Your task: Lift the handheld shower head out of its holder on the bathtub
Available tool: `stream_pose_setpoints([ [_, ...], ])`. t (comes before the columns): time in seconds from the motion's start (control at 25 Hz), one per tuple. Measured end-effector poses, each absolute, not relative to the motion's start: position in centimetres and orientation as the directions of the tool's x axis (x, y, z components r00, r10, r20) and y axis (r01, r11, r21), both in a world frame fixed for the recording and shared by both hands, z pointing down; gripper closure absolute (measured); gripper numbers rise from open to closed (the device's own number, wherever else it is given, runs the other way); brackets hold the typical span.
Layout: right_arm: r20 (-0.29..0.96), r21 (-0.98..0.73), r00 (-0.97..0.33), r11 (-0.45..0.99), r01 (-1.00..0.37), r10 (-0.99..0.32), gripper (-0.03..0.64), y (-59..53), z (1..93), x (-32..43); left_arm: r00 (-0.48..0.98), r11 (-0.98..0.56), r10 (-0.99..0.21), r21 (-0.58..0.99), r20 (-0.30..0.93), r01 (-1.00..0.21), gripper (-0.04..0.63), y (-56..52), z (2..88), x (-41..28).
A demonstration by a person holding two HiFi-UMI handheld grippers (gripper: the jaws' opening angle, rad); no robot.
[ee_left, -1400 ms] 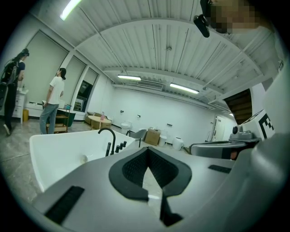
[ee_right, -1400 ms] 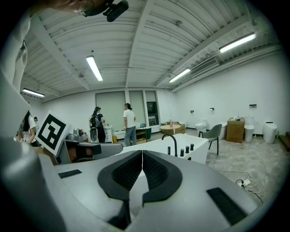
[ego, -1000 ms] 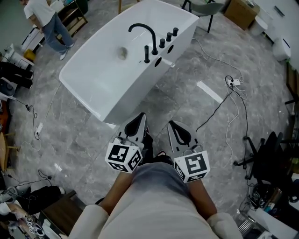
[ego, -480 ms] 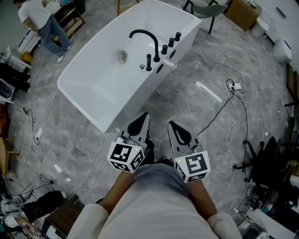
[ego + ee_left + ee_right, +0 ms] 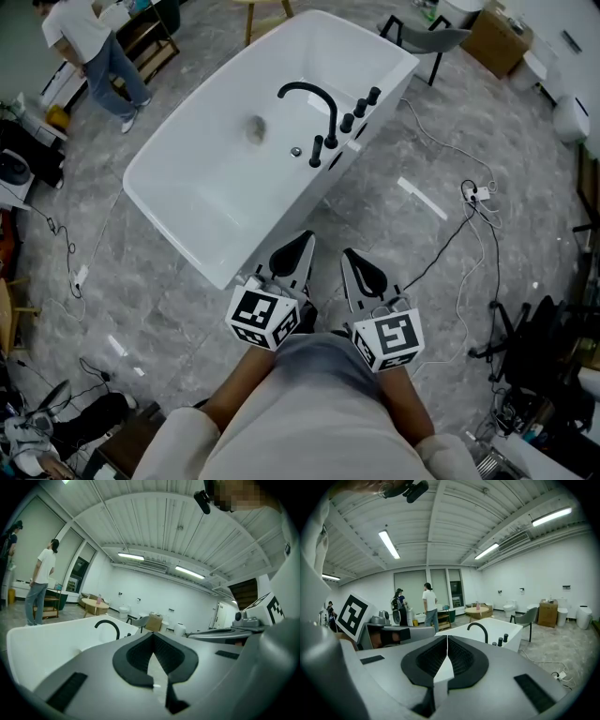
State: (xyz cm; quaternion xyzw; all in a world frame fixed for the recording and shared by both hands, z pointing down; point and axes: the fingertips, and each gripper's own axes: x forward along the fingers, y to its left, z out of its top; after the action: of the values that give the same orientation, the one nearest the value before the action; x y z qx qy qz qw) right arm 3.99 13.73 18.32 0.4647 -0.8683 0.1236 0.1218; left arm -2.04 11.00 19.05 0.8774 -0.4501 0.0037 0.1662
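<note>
— How are the tongs held?
— The left tongs (image 5: 304,240) and the right tongs (image 5: 349,255) are held side by side in front of the person, both pointed at the bathtub (image 5: 300,202). In each gripper view the jaws are seen pressed together, with nothing between them.
— Where is the piece to be lifted?
— The handheld shower head (image 5: 316,151) is taken to be the slim black upright at the near end of the row of fittings. It is seated on the long rim facing the tongs, beside the curved spout (image 5: 309,92) and three knobs (image 5: 360,109), well apart from both tongs.
— What room is left around the edges?
— Bare grey floor (image 5: 375,211) is left along the tub's near side. Further right, cables (image 5: 464,230) are strung across it, and a black stand (image 5: 530,323) is set near the right margin. Clutter is spread along the left margin, where a person (image 5: 89,42) is seen standing. A chair (image 5: 427,37) is placed just beyond the tub's far end.
</note>
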Motion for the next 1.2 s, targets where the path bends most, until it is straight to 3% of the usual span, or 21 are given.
stream_pose_setpoints([
  [0.64,0.298,-0.102,-0.575,0.573,-0.813,-0.762,0.597,9.7,17.9,-3.0,0.581,-0.531,-0.805,0.292,0.119,-0.795,0.589,7.1,18.4,-8.0],
  [1.2,0.289,-0.082,-0.536,0.537,-0.840,-0.793,0.597,8.0,17.7,-3.7,0.581,-0.533,-0.805,0.285,0.119,-0.797,0.589,5.9,18.5,-9.0],
])
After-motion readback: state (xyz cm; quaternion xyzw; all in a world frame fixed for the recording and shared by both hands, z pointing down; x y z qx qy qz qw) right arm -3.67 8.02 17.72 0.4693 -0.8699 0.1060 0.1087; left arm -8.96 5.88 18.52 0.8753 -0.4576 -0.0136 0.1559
